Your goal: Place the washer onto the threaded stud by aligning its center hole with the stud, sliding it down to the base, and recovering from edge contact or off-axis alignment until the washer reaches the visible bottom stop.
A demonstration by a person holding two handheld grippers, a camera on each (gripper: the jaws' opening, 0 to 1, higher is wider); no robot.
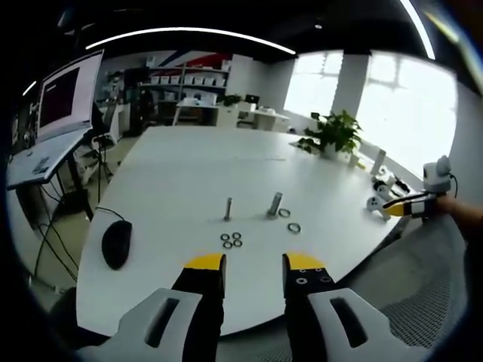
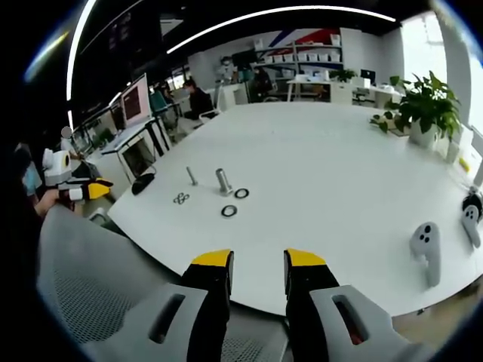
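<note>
Desk (image 1: 189, 166): white, large; carries every item listed below.
Thin stud (image 1: 228, 209): upright on the desk, slender, bare of washers; in the right gripper view at (image 2: 192, 176).
Thick stud (image 1: 275, 204): upright, just beside the thin stud, wider bodied; nothing visible on its shaft.
Large washers (image 1: 293, 227): two dark rings lying flat on the desk near the thick stud, apart from each other; in the right gripper view at (image 2: 229, 210).
Small washers (image 1: 232, 240): cluster of small rings, flat on the desk, in front of the thin stud, close together.
Left gripper (image 1: 253, 264): jaws spread with a clear gap, nothing between them; held above the near desk edge, well apart from studs and washers.
Right gripper (image 2: 258, 261): jaws spread, nothing held; off the desk edge, above a grey mesh chair (image 2: 98, 294).
Mouse (image 1: 116, 243): black, on the desk.
Controllers (image 2: 426, 249): white, handheld, resting on the desk.
Plant (image 1: 332, 134): green, potted, at the far desk side.
Monitor (image 1: 64, 98): beside the desk.
</note>
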